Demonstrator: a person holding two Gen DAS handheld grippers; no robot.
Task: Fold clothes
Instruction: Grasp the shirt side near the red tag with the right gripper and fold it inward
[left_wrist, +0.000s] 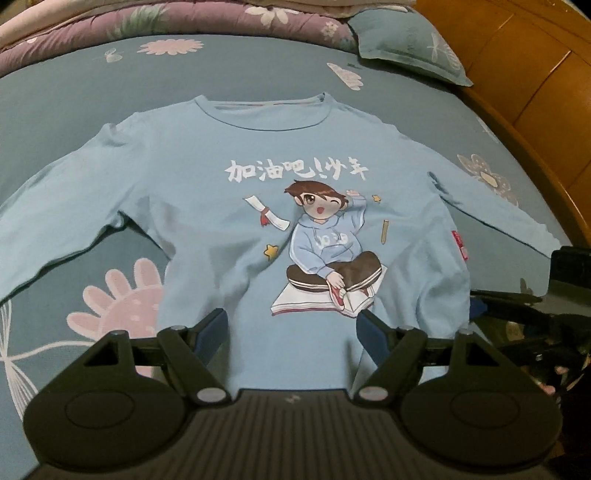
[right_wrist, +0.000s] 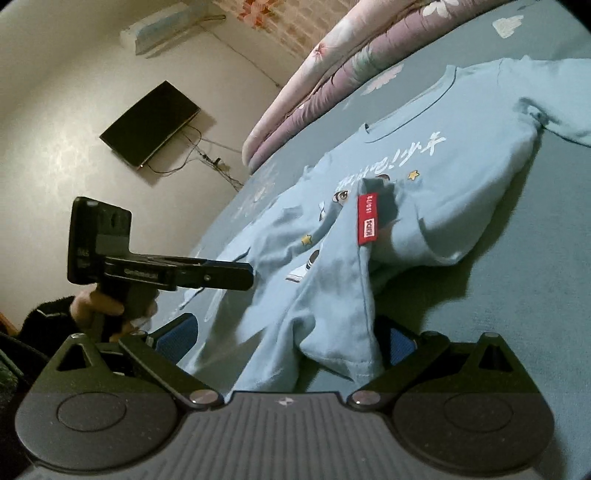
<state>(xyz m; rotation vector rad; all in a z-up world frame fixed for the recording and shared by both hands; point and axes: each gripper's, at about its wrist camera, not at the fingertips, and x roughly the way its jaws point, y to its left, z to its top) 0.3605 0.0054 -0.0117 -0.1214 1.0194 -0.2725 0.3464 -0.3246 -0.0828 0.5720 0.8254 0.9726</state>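
Lying face up on the bed (left_wrist: 258, 74), the light blue shirt (left_wrist: 207, 206) had its left sleeve (left_wrist: 55, 221) spread toward the bed's left edge, its collar (left_wrist: 258, 110) toward the purple quilt (left_wrist: 177, 26) at the far edge, and its cartoon print (left_wrist: 325, 243) in the middle. The left claw (left_wrist: 291, 332) hovered over the hem at the near edge, its jaws released and wide apart with nothing between them. Further right, the right claw (right_wrist: 288, 343) had the shirt's lifted right side, below the red label (right_wrist: 367, 218), bunched between its blue pads (right_wrist: 177, 332); whether they pressed the fabric could not be told. A pillow (left_wrist: 410, 48) lay at the bed's far right corner.
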